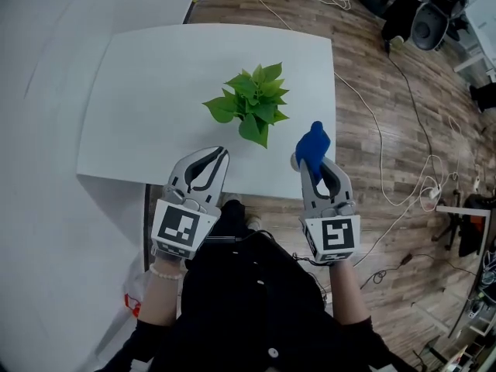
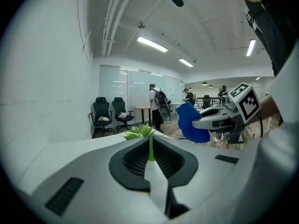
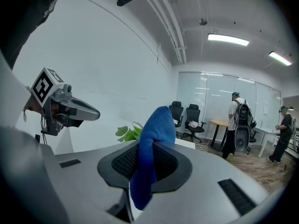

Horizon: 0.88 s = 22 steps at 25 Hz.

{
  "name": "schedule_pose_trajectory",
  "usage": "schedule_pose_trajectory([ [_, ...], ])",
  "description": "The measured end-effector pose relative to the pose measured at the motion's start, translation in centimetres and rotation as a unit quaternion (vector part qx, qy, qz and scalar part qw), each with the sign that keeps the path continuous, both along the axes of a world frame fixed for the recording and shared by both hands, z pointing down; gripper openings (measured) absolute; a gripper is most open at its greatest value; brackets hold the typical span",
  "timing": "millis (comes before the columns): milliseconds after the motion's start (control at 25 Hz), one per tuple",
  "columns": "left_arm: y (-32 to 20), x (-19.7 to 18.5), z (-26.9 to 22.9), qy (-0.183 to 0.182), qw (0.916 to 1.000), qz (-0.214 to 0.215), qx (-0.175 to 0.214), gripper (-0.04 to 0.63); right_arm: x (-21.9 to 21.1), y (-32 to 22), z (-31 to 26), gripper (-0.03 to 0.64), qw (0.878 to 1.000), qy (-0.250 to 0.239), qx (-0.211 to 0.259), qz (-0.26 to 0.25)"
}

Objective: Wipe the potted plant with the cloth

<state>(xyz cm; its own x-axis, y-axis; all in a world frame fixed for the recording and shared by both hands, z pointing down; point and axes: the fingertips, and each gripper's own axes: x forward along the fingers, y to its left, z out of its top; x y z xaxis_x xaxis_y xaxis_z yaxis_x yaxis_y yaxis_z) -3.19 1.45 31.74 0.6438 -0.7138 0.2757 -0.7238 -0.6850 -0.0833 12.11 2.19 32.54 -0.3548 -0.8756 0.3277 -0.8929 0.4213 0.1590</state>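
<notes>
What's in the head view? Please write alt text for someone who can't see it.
From above, a person holds two grippers over the near edge of a white table: the right gripper clamps a blue cloth, the left gripper is shut and empty. A leafy green plant stands on the table beyond them, with wooden floor at right.

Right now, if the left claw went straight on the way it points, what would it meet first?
Probably the potted plant, dead ahead of the left claw; depth is unclear, so the white table might come first.
</notes>
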Motion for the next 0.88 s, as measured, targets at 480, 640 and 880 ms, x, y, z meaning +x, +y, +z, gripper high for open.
schedule_pose_trajectory([
  [480, -4.1, 0.1, 4.3, -0.022, 0.9965, 0.061, -0.053, 0.166, -0.1, -4.9, 4.2, 0.086, 0.999, 0.003, -0.043, 0.029],
  [640, -4.8, -0.1, 5.1, -0.028, 0.9941, 0.082, -0.065, 0.200, -0.1, -5.8, 5.1, 0.086, 0.997, -0.003, -0.059, 0.045],
  [880, -5.8, -0.5, 7.1, -0.030, 0.9895, 0.112, -0.086, 0.247, 0.0, -7.4, 6.1, 0.086, 0.997, 0.016, -0.055, 0.043],
])
